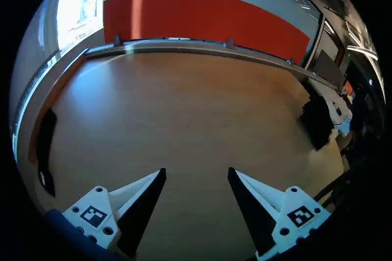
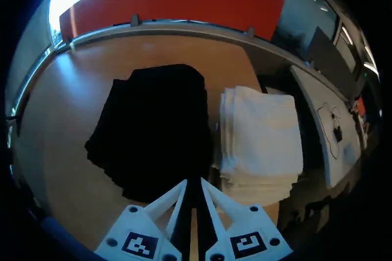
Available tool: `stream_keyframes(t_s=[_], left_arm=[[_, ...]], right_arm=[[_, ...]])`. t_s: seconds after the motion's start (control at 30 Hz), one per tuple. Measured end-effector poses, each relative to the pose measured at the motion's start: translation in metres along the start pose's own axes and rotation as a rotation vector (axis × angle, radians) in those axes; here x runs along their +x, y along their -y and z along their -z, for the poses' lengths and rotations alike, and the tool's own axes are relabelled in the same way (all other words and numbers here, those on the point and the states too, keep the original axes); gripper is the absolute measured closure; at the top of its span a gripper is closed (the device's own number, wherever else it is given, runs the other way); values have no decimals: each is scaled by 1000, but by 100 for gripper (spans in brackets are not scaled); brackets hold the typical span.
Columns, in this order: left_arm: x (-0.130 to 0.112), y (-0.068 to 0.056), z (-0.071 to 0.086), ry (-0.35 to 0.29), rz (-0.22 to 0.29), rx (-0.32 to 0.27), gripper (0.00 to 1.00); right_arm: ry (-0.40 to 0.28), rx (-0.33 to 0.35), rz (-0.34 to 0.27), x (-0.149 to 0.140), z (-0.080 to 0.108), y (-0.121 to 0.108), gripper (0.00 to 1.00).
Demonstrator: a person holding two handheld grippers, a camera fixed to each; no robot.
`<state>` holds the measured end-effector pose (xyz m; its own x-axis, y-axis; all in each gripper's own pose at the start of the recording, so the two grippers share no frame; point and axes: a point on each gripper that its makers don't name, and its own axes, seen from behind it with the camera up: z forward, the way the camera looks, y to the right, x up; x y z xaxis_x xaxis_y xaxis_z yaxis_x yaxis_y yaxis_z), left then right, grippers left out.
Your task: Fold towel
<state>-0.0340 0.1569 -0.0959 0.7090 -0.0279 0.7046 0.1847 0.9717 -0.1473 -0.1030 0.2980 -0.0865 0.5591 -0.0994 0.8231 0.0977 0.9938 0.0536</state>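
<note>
A pile of black towels lies on the wooden table, and a neat stack of folded white towels sits just to its right. My right gripper has its jaws closed at the near edge of the black pile, and the tips seem to pinch the cloth there. In the left gripper view, my left gripper hovers open above bare table with nothing between its fingers. A dark towel heap shows far off at that view's right edge.
An orange partition with a grey rail runs along the table's far edge. A black flat object lies at the left edge. A white desk with small items stands beyond the white stack.
</note>
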Motion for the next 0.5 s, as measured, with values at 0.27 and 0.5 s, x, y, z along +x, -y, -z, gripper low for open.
stream_keyframes(t_s=[0.27,0.5], left_arm=[[4,0,1,-12,1,-3,6],[7,2,2,-19,1,-5,7]], right_arm=[[-24,-10,-14,1,8,1,84],[-58,-48,-31,2,21,-4,65]])
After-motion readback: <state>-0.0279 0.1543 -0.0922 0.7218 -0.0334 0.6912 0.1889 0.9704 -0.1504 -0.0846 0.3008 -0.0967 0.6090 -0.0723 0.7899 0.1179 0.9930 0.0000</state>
